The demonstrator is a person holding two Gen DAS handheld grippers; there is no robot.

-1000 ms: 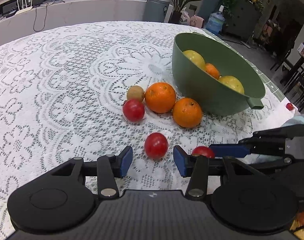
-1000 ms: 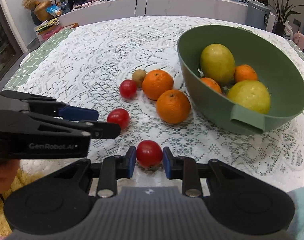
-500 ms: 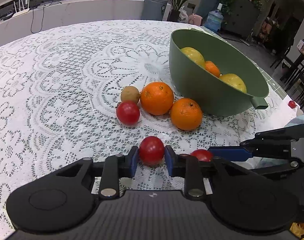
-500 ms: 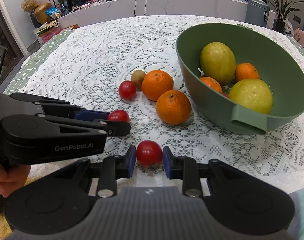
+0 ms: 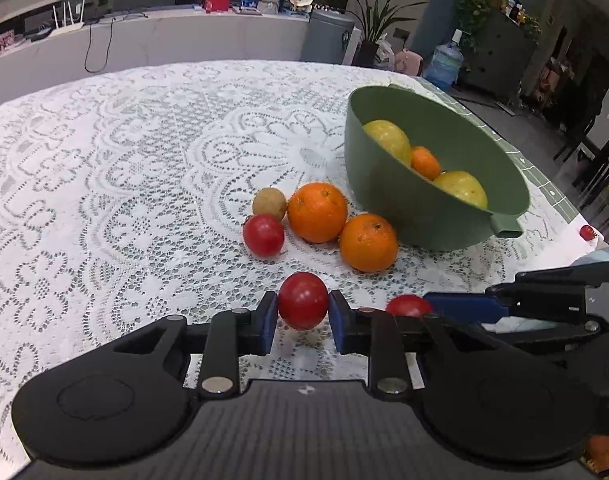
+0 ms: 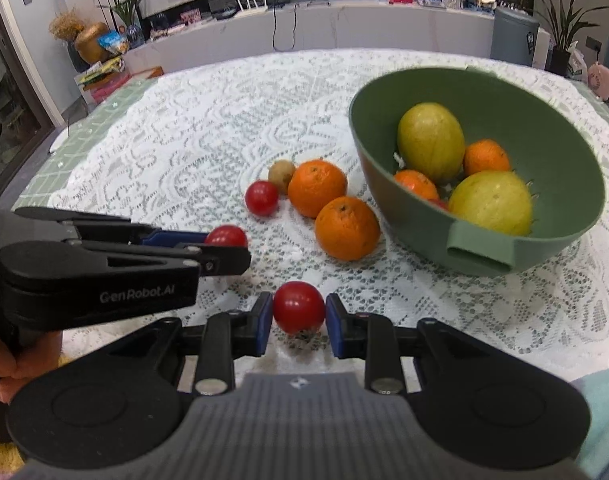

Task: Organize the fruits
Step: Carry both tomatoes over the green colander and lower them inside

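My left gripper (image 5: 303,316) is shut on a red tomato (image 5: 303,300), lifted a little off the lace tablecloth. My right gripper (image 6: 298,322) is shut on another red tomato (image 6: 299,307); it also shows in the left wrist view (image 5: 408,306). The left gripper's tomato also shows in the right wrist view (image 6: 226,236). A third tomato (image 5: 263,235), a small brown fruit (image 5: 269,204) and two oranges (image 5: 317,212) (image 5: 368,242) lie left of the green bowl (image 5: 404,204). The bowl holds two yellow-green fruits (image 6: 430,142) and small oranges (image 6: 486,158).
The round table (image 5: 104,168) has a white lace cloth. A tiny red fruit (image 5: 586,232) lies near the right table edge. A counter, plants and a water bottle stand beyond the table.
My left gripper moved forward around its tomato, shut on it and raised it. My right gripper stayed shut on its tomato and rose a little.
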